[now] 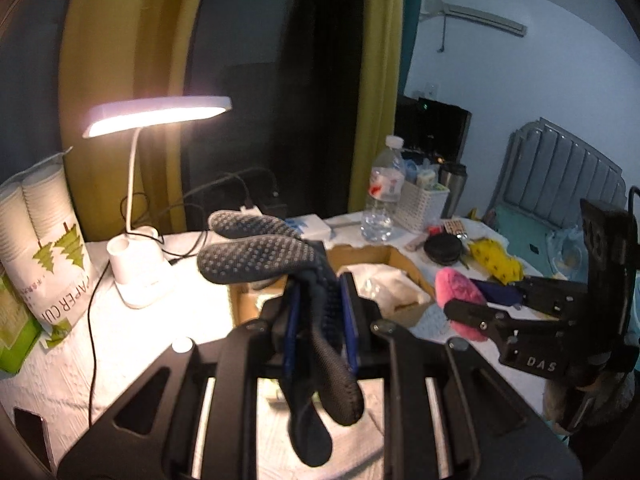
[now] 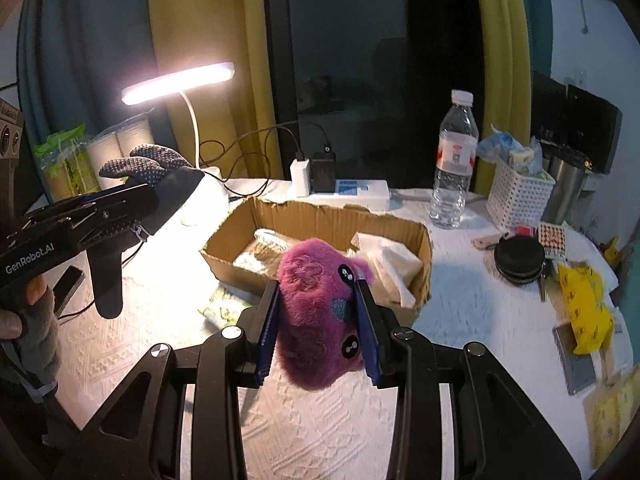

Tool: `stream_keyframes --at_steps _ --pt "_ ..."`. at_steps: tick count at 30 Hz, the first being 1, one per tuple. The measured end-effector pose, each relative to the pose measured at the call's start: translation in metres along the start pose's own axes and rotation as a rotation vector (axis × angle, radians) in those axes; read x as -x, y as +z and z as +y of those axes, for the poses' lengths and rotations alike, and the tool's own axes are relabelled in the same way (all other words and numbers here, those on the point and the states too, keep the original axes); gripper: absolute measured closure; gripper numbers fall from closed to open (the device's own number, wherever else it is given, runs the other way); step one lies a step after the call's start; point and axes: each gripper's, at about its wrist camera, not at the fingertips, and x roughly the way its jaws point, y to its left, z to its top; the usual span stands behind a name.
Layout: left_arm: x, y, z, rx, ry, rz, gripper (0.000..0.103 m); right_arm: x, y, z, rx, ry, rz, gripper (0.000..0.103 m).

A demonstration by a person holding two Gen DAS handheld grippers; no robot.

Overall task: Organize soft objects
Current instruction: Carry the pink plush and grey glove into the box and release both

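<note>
In the left wrist view, a dark dotted glove is held tight by the left tongs in the middle of the frame. Its fingers stick up toward the lamp, and its cuff hangs down below the tongs. In the right wrist view, a fluffy pink plush toy is squeezed between the blue pads of the right tongs, in the lower middle of the frame. The toy is held up just in front of a cardboard box. White soft things are seen lying inside the box. The box sits on the white bench. A water bottle and a white basket are seen at the upper right, and a yellow bag at the right edge.
</note>
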Motion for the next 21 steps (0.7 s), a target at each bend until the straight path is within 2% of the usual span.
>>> stream_keyframes --at_steps 12,21 --pt "-0.015 0.026 0.027 -0.004 0.015 -0.032 0.083 -0.022 0.035 0.008 0.034 0.002 -0.02 0.065" --pt "-0.05 0.023 0.04 0.012 0.009 0.02 0.083 -0.057 0.05 0.006 0.03 0.023 0.003 0.065"
